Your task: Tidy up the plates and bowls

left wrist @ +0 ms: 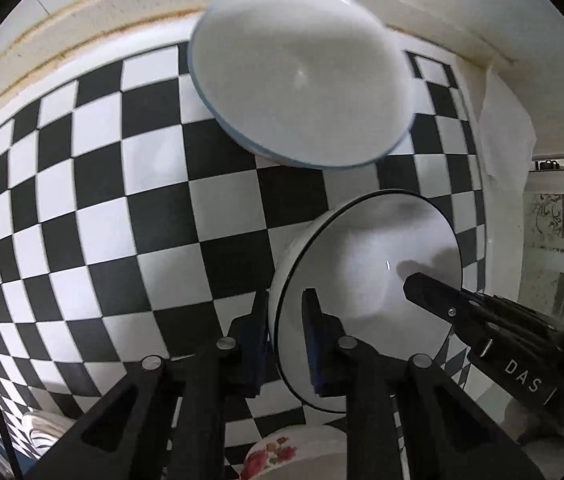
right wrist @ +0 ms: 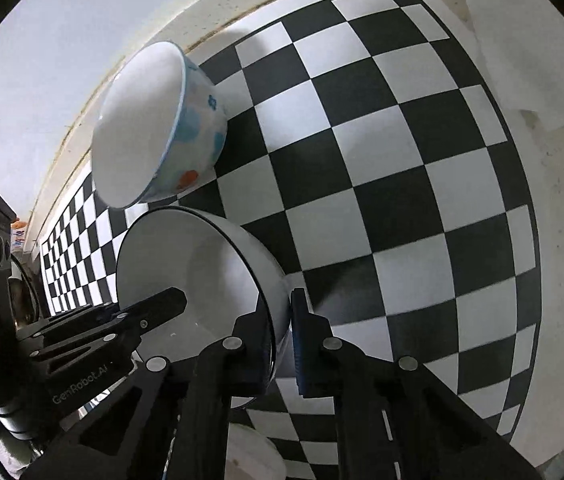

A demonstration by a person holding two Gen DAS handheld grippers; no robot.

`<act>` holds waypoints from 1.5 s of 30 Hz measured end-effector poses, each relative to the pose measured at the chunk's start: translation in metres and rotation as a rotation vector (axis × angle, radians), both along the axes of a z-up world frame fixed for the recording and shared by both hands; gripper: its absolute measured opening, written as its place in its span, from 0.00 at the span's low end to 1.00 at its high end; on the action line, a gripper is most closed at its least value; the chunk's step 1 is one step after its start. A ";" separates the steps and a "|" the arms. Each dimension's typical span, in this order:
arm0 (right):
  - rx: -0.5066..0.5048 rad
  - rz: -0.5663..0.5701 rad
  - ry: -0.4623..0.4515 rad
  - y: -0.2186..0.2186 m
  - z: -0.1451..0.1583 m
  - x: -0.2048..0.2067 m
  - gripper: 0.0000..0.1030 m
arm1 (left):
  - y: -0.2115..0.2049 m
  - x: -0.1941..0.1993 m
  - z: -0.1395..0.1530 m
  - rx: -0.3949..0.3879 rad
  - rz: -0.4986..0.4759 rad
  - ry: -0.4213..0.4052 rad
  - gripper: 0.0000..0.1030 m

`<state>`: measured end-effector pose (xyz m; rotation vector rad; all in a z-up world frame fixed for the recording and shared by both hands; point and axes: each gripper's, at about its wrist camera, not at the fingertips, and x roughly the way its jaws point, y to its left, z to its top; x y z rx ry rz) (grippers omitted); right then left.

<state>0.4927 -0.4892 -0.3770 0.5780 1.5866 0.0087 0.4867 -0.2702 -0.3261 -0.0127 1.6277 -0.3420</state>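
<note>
Both grippers are clamped on the same black-rimmed bowl, one on each side of its rim. The left gripper (left wrist: 284,344) has its jaws pinched nearly closed on the near rim, one finger outside the wall and one inside. The right gripper (right wrist: 282,340) grips the opposite rim the same way, jaws squeezed down on the thin wall.

To do this step well, I judge the two hands should lift together and keep level, so the bowl (left wrist: 366,280) does not twist between the two pinches. The grips are narrow and sit on a smooth glazed edge, so a slow, even rise looks safer than a quick one. It should go straight up before travelling sideways, clearing the floral dish (left wrist: 282,454) at the near edge.

Both grippers point steeply down at the counter (left wrist: 122,200), almost vertical, facing each other across the bowl. In each view the other gripper's finger reaches in over the bowl's white inside.

The bowl sits on the checkered counter, close to the cameras. Beyond it, nearer the back wall, stands the blue-rimmed bowl (left wrist: 302,92), with coloured spots on its outside (right wrist: 198,128); the two are close but look apart. It seems the likely place to nest the held bowl.
</note>
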 end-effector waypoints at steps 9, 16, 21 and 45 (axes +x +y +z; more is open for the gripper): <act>0.017 0.025 -0.093 0.022 0.060 -0.021 0.09 | 0.018 -0.038 0.070 -0.019 -0.012 -0.133 0.14; 0.022 0.066 -0.157 0.052 0.107 -0.054 0.09 | 0.030 -0.075 0.109 -0.038 -0.026 -0.199 0.14; 0.029 0.079 -0.175 0.056 0.128 -0.085 0.09 | 0.043 -0.102 0.118 -0.058 -0.038 -0.190 0.14; 0.019 0.128 0.045 0.074 0.050 -0.171 0.10 | 0.033 -0.159 0.026 0.102 -0.162 -0.008 0.14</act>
